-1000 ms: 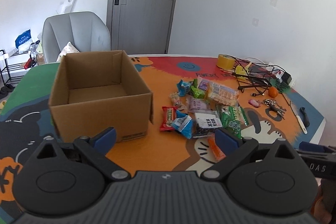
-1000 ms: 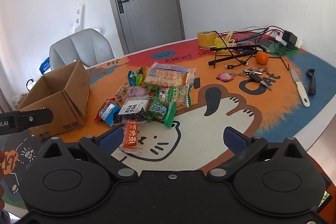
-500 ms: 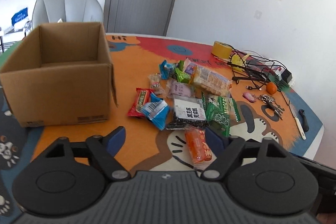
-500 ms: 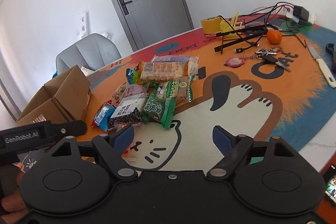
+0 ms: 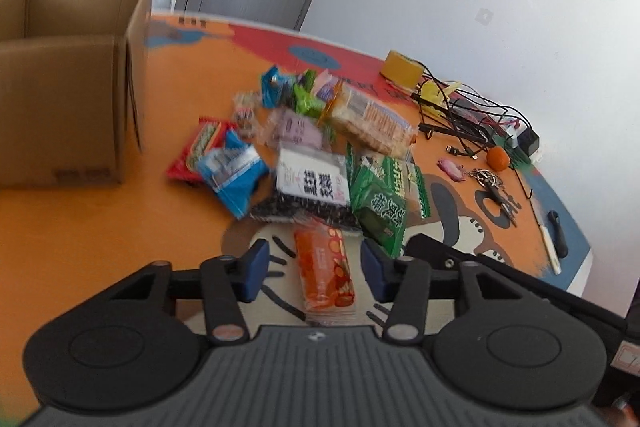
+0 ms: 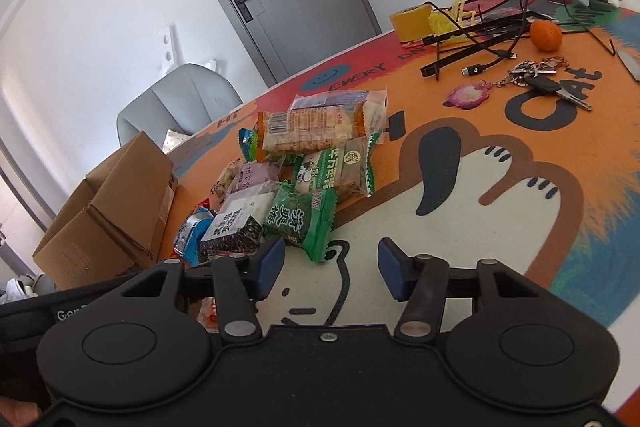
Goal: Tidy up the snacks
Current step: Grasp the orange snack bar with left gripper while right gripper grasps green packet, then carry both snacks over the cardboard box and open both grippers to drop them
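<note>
Orange wrapper between blue pads: the left gripper stands wide open with the orange snack packet lying lengthwise in the gap, touching neither pad, nothing held. The packet lies flat on the table mat, nearest of the pile, its long axis roughly along the fingers, so the jaws straddle its narrow width. Judged a lining-up for a pinch across that width; a thin, slippery wrapper, likely to crumple or slide if caught only at the edge.

Just beyond the tips sits the rest of the snack pile: black-and-white packet, green packets, blue and red ones, overlapping. Cardboard box stands open-topped, well left of the pile; presumably the destination.

Right gripper also wide open, holding nothing, over bare mat. A green packet lies just ahead of its left pad, not between the jaws. Judged as waiting its turn beside the pile.

Farther right, apart from the snacks: keys, an orange fruit, cables, tape roll.
</note>
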A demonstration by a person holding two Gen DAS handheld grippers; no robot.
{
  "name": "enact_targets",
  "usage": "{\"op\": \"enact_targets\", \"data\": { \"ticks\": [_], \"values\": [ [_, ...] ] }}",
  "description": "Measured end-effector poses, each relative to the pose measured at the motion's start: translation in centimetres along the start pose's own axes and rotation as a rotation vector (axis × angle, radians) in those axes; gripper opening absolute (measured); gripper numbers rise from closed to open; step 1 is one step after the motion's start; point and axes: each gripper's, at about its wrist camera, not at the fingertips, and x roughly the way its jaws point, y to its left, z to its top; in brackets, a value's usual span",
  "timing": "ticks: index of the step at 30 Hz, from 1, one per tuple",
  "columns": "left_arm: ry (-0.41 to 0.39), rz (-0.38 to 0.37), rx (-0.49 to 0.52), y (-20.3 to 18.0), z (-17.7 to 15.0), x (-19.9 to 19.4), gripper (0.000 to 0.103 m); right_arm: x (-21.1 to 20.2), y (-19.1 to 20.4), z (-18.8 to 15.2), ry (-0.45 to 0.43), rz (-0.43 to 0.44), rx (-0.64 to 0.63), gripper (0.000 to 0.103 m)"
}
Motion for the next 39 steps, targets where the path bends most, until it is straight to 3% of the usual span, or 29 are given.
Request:
{"op": "enact_targets", "data": {
  "ticks": [6,8,9,10,26,29,30,39],
  "values": [
    [-0.015,0.006,0.001,-0.1,0.1,0.6,0.046,0.7,-0.1,0.3,-0.006,-0.005,0.005,0.053],
    [-0.016,0.022,0.022,-0.2,0.0,0.6,0.036,0.9,0.0,0.5,-0.002,-0.006,0.002,0.053],
    [-0.006,0.009,0.024,-0.1,0.0,0.6,0.024,1.1,0.2,0.6,-0.001,-0.007,-0.001,0.053],
    [0.0,0.005,0.014,0.1,0.0,0.6,0.021,1.3,0.4,0.7,0.0,-0.008,-0.006,0.053],
    [-0.097,0.021,-0.036,3.5,1.1,-2.0,0.019,3.7,3.1,1.5,0.007,-0.065,-0.045,0.057],
    [-0.118,0.022,-0.032,4.0,1.2,-2.5,0.019,4.1,3.6,1.3,0.005,-0.055,-0.052,0.044],
    [-0.123,0.021,-0.033,4.1,1.3,-2.7,0.019,4.2,3.6,1.3,0.01,-0.047,-0.05,0.035],
    [-0.191,0.048,-0.024,5.1,2.5,-5.2,0.019,2.0,4.9,1.5,-0.07,-0.07,-0.048,0.032]
  ]
}}
